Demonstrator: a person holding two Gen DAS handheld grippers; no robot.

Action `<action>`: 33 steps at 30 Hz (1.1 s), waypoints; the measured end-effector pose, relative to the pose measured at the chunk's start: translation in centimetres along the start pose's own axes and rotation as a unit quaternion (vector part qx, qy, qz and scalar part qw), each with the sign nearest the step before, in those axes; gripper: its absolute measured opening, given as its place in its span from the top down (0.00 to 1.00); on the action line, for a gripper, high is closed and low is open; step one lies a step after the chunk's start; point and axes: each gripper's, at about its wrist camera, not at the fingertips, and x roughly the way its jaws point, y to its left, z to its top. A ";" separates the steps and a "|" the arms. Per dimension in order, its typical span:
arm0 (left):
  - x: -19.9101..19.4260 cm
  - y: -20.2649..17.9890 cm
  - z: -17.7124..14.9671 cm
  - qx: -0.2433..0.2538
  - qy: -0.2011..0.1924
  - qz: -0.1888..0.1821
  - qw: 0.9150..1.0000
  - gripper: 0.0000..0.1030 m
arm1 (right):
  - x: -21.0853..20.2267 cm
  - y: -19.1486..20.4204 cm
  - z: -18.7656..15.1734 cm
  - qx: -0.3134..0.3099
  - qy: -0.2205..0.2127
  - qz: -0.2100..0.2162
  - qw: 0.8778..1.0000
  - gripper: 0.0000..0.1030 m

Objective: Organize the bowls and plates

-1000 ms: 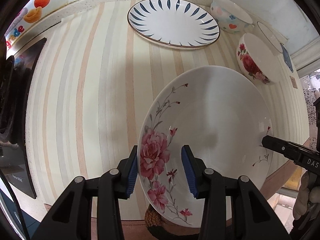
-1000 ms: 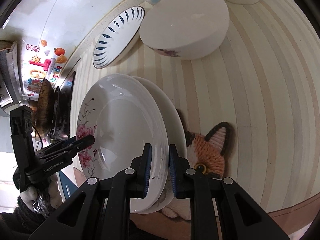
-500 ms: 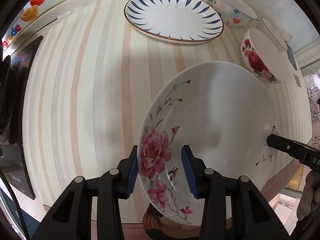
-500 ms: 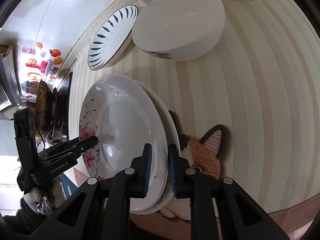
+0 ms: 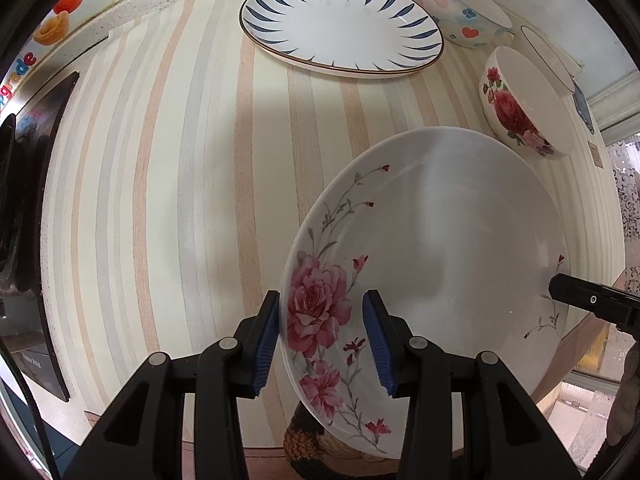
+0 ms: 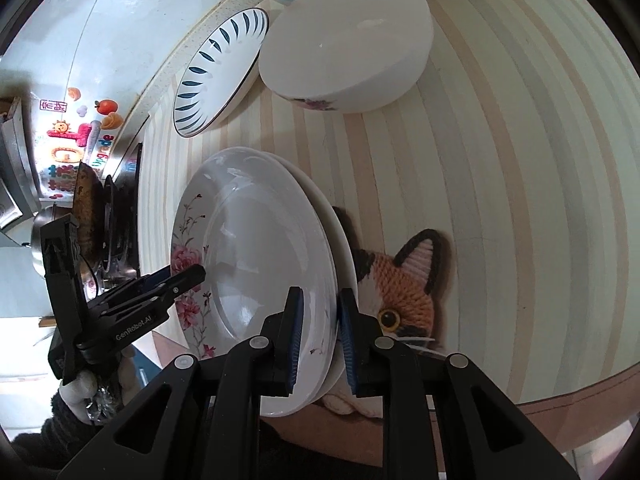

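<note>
Left wrist view, left to right.

Stove (image 5: 24, 216): dark, at the far left edge beside the striped countertop (image 5: 160, 200). Fruit stickers (image 5: 60, 12) on the wall above it.

Left gripper (image 5: 320, 336): blue pads set either side of the near rim of the rose plate (image 5: 432, 256); the left pad lies against the rim's outer edge, the right pad sits over the inner face. Whether they pinch the rim cannot be told.

Rose plate: white, pink roses on its left rim, held over the counter's front edge, tilted with its hollow facing the camera. Under its lower edge, a knitted cat mat (image 5: 316, 440).

Blue-leaf plate (image 5: 340, 28): flat at the back of the counter, well apart from the rose plate.

Heart bowl (image 5: 464, 12): pale blue, just right of the blue-leaf plate, against the wall.

Rose bowl (image 5: 520, 108): near the rose plate's upper right rim; a further white dish (image 5: 548, 56) behind it.

Right gripper (image 5: 576, 296): black finger reaching the plate's right rim.

Right wrist view, left to right.

Left gripper (image 6: 184, 276) held by a gloved hand (image 6: 80, 392) at the plate's rose side.

Rose plate (image 6: 256, 256) with a second white plate (image 6: 344, 248) stacked behind it, both seen nearly edge-on, rims running from near to far.

Right gripper (image 6: 320, 332): pads closed on the rims of both plates.

Cat mat (image 6: 404, 288) just right of the stack; rose bowl (image 6: 352, 40) beyond.
</note>
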 end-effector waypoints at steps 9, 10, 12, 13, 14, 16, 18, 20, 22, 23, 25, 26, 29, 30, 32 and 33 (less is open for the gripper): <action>-1.4 1.1 0.3 -0.012 -0.005 -0.007 1.000 0.63 | -2.2 0.0 0.3 0.004 -0.009 -0.010 1.000 0.79; -1.9 1.3 0.4 -0.016 -0.008 -0.010 1.000 0.63 | -2.8 0.3 0.5 0.004 -0.016 -0.007 1.000 0.79; -3.4 1.8 0.7 -0.025 -0.020 -0.019 0.999 0.63 | -4.1 1.0 1.1 0.001 -0.032 -0.006 0.999 0.79; -4.2 2.1 1.1 -0.029 -0.027 -0.022 0.999 0.61 | -4.9 1.7 1.7 -0.004 -0.042 -0.004 0.999 0.79; -5.4 2.5 1.7 -0.036 -0.041 -0.026 0.998 0.61 | -5.5 2.4 2.2 -0.008 -0.051 0.000 0.999 0.78; -6.7 3.1 3.0 -0.041 -0.058 -0.031 0.997 0.61 | -6.8 4.2 4.0 -0.015 -0.067 0.010 0.998 0.72; -7.8 3.7 4.9 -0.044 -0.070 -0.030 0.996 0.61 | -7.5 5.8 6.0 -0.020 -0.078 0.017 0.997 0.65; -8.2 4.4 7.1 -0.046 -0.077 -0.024 0.996 0.61 | -7.6 7.2 8.5 -0.020 -0.091 0.016 0.996 0.65; -8.0 5.3 9.9 -0.046 -0.085 -0.014 0.995 0.61 | -6.9 8.2 11.2 -0.020 -0.093 0.000 0.995 0.65; -7.8 5.6 11.0 -0.046 -0.085 -0.008 0.995 0.61 | -6.2 8.5 12.6 -0.014 -0.092 -0.011 0.996 0.65; -6.8 6.4 13.3 -0.045 -0.077 -0.004 0.996 0.61 | -4.8 8.8 15.0 0.000 -0.082 -0.024 0.996 0.65; -5.9 6.9 14.8 -0.048 -0.068 -0.006 0.996 0.61 | -4.0 8.7 16.2 0.009 -0.078 -0.028 0.996 0.65; -3.8 7.8 17.7 -0.044 -0.053 0.008 0.998 0.61 | -1.3 8.8 18.9 0.023 -0.065 -0.048 0.996 0.65; -3.1 7.7 18.2 -0.040 -0.052 0.016 0.998 0.61 | -0.5 8.9 19.6 0.025 -0.060 -0.055 0.996 0.65; -1.7 7.7 19.4 -0.028 -0.042 0.022 0.998 0.61 | 1.0 8.8 20.7 0.029 -0.047 -0.067 0.996 0.65; -1.0 7.9 20.0 -0.025 -0.036 0.019 0.999 0.61 | 1.8 8.8 21.1 0.030 -0.041 -0.075 0.996 0.65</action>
